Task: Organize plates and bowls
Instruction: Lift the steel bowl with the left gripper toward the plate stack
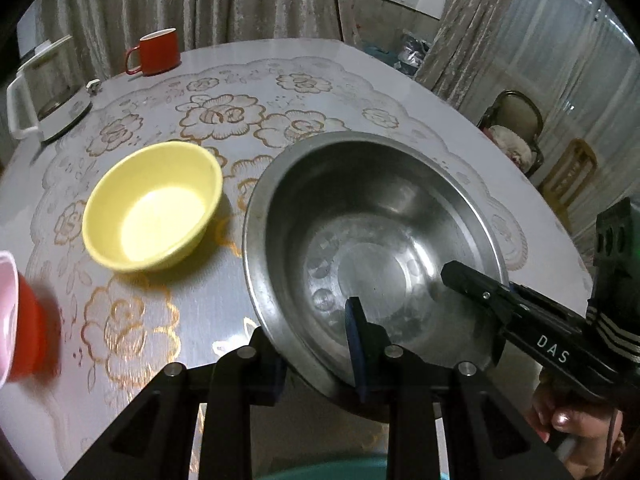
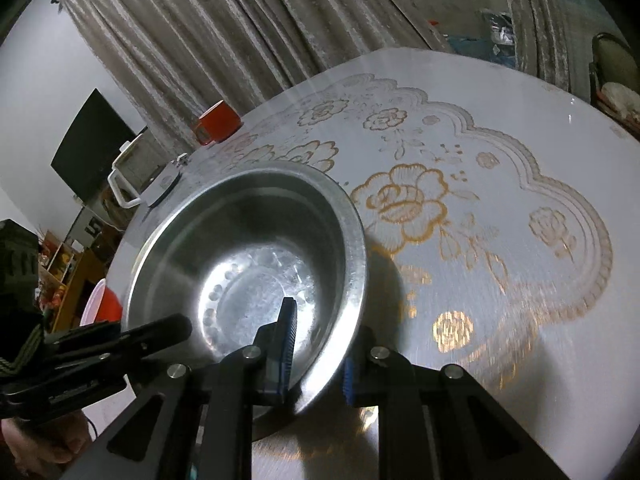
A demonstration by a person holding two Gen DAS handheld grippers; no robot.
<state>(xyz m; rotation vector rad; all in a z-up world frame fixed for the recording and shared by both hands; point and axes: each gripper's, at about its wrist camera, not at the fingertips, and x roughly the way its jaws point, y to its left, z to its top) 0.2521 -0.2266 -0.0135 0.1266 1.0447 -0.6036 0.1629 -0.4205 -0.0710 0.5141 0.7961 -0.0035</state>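
I have both tongs on the steel bowl (image 1: 372, 240), which sits on the round surface (image 1: 280, 64) under a clear cover printed with gold roses. My left tongs (image 1: 316, 344) pinch the bowl's near rim: one blue pad stands inside the bowl against its wall, the other sits outside beneath the flared lip, so the metal is caught between them. My right tongs (image 2: 318, 356) grip the rim the same way at another spot, with one blue pad inside the bowl and the other outside just under the lip. In the left wrist view the right tongs (image 1: 476, 288) reach in from the right edge and close over the bowl's rim, with fingertips of the hand (image 1: 568, 420) that holds them showing below. In the right wrist view the left tongs (image 2: 160, 332) come in from the left onto the rim. The bowl looks empty, its bottom shining with a ring of stamped dots. Just beside it to the left lies a yellow bowl (image 1: 154, 208), upright, apart from the steel one. Farther left, at the frame edge, a red bowl with a pink inside (image 1: 20, 316) is blurred. At the far side of the surface stand a red mug (image 1: 158, 52) and a glass kettle with a white handle (image 1: 48, 88).
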